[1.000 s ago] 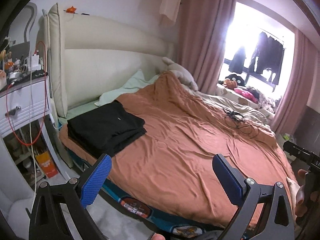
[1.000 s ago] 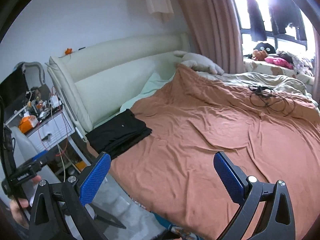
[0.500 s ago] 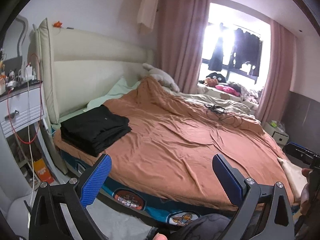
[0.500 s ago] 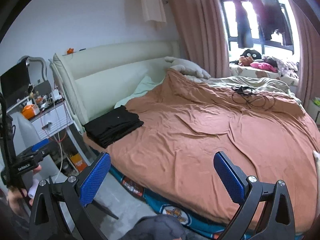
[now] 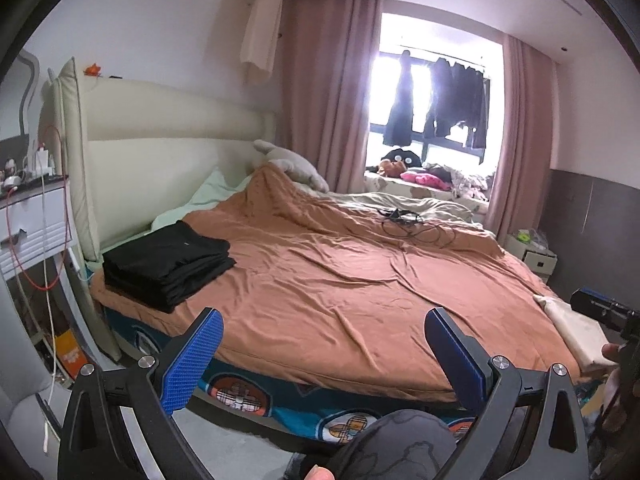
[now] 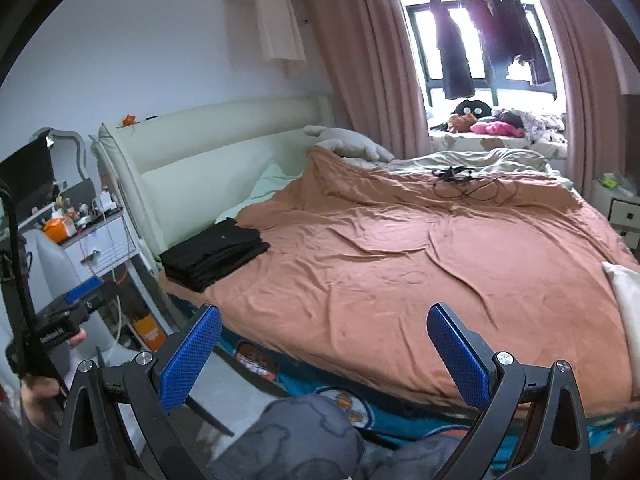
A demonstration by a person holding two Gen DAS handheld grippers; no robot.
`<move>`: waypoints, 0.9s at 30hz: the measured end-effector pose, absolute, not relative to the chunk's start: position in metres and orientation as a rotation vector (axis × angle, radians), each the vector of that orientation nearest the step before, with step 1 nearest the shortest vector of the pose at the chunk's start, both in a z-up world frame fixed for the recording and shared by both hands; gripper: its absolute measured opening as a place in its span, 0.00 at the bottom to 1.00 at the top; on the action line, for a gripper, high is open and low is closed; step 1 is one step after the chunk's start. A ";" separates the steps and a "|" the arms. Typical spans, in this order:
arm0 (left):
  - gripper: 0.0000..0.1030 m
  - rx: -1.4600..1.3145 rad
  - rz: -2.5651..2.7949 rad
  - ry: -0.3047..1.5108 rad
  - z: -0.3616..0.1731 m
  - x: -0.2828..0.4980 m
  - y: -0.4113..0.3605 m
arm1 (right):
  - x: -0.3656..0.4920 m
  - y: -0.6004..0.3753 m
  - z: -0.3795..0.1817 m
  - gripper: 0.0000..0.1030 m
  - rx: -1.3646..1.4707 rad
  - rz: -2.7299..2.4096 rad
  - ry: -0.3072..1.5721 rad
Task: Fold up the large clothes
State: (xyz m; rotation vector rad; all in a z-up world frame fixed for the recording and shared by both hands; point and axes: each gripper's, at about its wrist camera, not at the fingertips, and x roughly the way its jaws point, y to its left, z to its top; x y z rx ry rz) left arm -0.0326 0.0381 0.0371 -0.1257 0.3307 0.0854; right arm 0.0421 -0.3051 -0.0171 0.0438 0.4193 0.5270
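Black clothes (image 5: 168, 265) are lying folded into a neat, squared stack of several layers at the near head-end corner of the bed (image 5: 340, 288), resting on the rust-orange cover just in front of the cream headboard (image 5: 168, 148) and beside the white nightstand (image 5: 34, 224). Left gripper (image 5: 320, 346) and right gripper (image 6: 324, 342) are both hovering short of the mattress edge, well apart from that stack, each with its blue-padded fingers (image 5: 192, 360) standing wide apart and holding nothing, while a tangle of dark cables (image 5: 412, 226) is sitting farther across the cover toward the window.
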 end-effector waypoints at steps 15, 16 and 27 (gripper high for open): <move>0.98 -0.090 0.077 0.304 0.034 -0.029 0.019 | 0.049 -0.332 -0.037 1.00 0.056 0.476 0.396; 0.98 -0.091 0.078 0.305 0.034 -0.028 0.019 | 0.051 -0.333 -0.038 1.00 0.060 0.476 0.398; 0.98 -0.088 0.093 0.334 0.029 -0.019 0.019 | 0.064 -0.336 -0.047 1.00 0.075 0.477 0.422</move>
